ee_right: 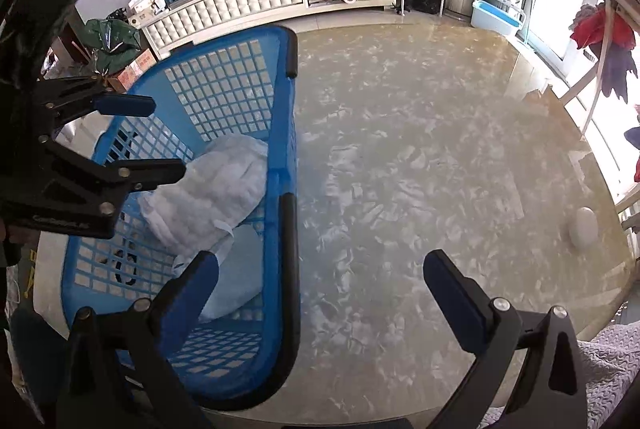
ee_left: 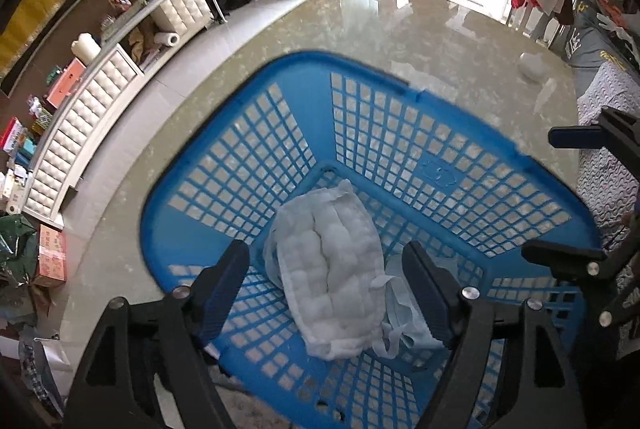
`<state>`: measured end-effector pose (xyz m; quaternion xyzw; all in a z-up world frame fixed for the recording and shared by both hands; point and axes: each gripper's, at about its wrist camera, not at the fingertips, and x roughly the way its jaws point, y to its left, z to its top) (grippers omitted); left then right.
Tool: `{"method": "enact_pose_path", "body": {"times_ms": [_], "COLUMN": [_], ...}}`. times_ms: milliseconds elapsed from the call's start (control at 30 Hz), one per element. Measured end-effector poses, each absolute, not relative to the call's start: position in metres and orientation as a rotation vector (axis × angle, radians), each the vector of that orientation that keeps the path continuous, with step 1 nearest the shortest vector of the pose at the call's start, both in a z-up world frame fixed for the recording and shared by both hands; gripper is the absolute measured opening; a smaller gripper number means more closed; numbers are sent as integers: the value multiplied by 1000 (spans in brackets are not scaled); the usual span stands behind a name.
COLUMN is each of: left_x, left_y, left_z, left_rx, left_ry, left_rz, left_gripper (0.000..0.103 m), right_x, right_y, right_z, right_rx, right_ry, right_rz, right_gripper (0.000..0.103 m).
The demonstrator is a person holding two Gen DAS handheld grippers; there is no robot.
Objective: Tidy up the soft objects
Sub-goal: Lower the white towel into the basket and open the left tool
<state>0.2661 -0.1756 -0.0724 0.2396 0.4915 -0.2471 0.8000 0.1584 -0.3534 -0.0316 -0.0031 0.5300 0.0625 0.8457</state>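
A blue lattice basket (ee_left: pixel 404 133) stands on a glossy beige table. In it lie a white quilted soft pad (ee_left: pixel 336 277) and a pale blue soft piece (ee_left: pixel 408 325) under its right side. My left gripper (ee_left: pixel 324 273) is open and empty, its jaws spread either side of the white pad, above it. In the right wrist view the basket (ee_right: pixel 286 249) is at the left with the white pad (ee_right: pixel 212 197) and the pale blue piece (ee_right: pixel 236 277) inside. My right gripper (ee_right: pixel 320 277) is open and empty, over the basket's right rim and the table. A small white object (ee_right: pixel 584 227) lies far right.
The left gripper (ee_right: pixel 160 141) shows over the basket in the right wrist view; the right gripper (ee_left: pixel 576 197) shows at the right edge of the left wrist view. A grey patterned cloth (ee_left: pixel 608 133) lies at the table's right edge. A white cabinet (ee_right: pixel 256 1) lines the far wall.
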Motion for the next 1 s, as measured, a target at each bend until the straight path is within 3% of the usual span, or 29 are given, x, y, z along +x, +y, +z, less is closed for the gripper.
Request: {"method": "enact_pose_path", "body": {"times_ms": [167, 233, 333, 500, 1000], "left_x": [240, 226, 212, 185, 127], "left_y": [-168, -165, -156, -141, -84], "left_z": [-45, -35, -25, -9, 9], "left_rx": [481, 471, 456, 428, 318], "left_ry": [1013, 996, 984, 959, 935], "left_rz": [-530, -520, -502, -464, -389], "left_gripper": [78, 85, 86, 103, 103], "right_x": [149, 145, 137, 124, 93], "right_y": [-349, -345, -340, -327, -269], "right_z": [-16, -8, 1, 16, 32], "right_rx": [-12, -16, -18, -18, -73], "right_ry": [1085, 1069, 1048, 1005, 966], "right_rz": [133, 134, 137, 153, 218], "right_gripper": [103, 103, 103, 103, 103]}}
